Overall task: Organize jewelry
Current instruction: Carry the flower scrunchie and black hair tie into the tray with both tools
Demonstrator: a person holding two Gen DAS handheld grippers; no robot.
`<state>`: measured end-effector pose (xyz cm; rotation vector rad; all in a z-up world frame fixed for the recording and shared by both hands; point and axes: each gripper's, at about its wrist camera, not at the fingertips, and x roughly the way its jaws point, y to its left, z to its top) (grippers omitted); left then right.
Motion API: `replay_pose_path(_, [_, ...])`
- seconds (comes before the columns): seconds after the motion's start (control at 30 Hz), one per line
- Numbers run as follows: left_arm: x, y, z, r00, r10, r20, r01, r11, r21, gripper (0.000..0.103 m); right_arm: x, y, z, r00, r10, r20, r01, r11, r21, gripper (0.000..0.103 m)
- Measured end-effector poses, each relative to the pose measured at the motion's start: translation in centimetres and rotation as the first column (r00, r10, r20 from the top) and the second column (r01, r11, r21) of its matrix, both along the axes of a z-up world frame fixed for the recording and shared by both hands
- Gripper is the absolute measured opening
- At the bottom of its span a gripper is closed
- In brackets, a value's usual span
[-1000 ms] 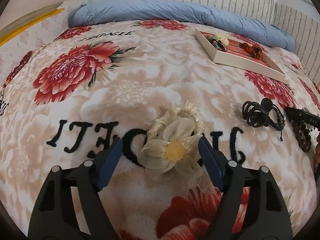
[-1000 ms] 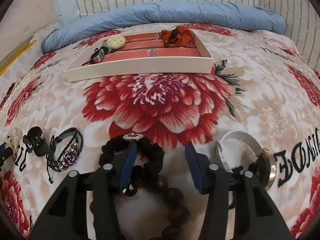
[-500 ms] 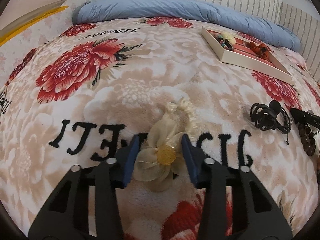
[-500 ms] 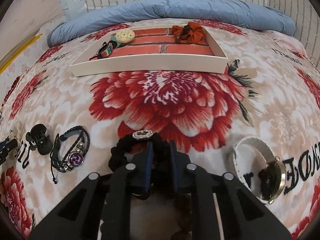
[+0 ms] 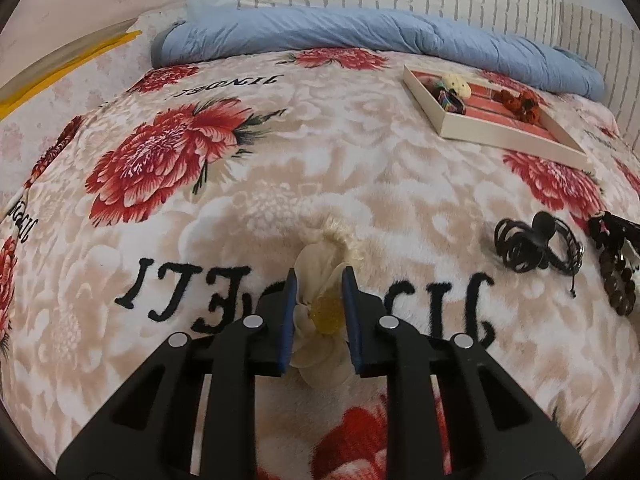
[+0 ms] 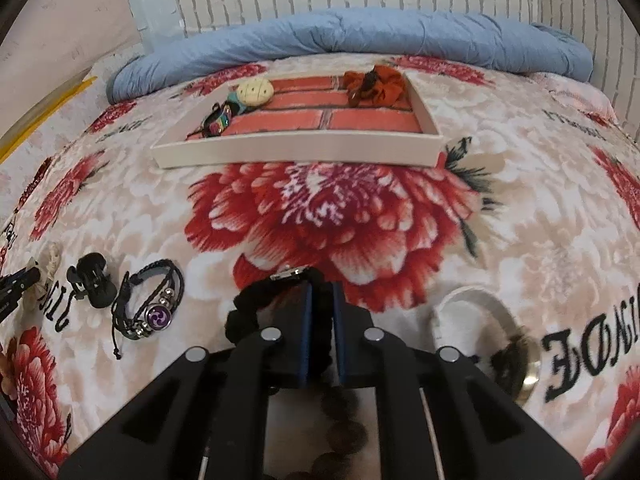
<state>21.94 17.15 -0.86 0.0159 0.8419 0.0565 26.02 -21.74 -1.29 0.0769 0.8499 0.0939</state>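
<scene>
Black left gripper (image 5: 319, 312) tilted down, pinching cream flower (image 5: 316, 280)

The left hand-held gripper (image 5: 319, 280), its jaws just closing, pinches the cream flower hair tie (image 5: 320, 304) on the floral bed (image 5: 320, 168).

Two close downward wrist views, shared tray (image 5: 496, 134).

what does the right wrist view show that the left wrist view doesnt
Only the right wrist view: the right tool shut on the black scrunchie, the white watch beside it, and the purple charm bracelet's charm.
Only the left wrist view: the left tool pinching the cream flower hair tie.
Both: the white tray with the orange scrunchie, the black claw clip, the blue duvet.
</scene>
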Motion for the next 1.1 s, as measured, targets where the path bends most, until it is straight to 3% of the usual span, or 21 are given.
replay_pose_path(0.27, [0.8,-1.8,3.0,0.997,-0.019,0.074,0.020,1.000,-0.012,0.020,-0.1,-1.2,2.6,0.997,0.009,0.082,-0.013,0.999,0.047,0.010])
replay_pose_path(0.6, [3.9,-7.5,8.7,0.974,-0.087,0.211,0.096,0.995,-0.033,0.020,2.3,-2.1,6.5,0.982,0.002,0.190,-0.023,0.994,0.109,0.010])
replay_pose_path(1.1, [14.3,-17.4,11.2,0.938,-0.154,0.311,0.201,0.971,-0.126,0.020,10.6,-2.4,8.4,0.958,-0.038,0.284,0.004,0.993,0.120,0.010])
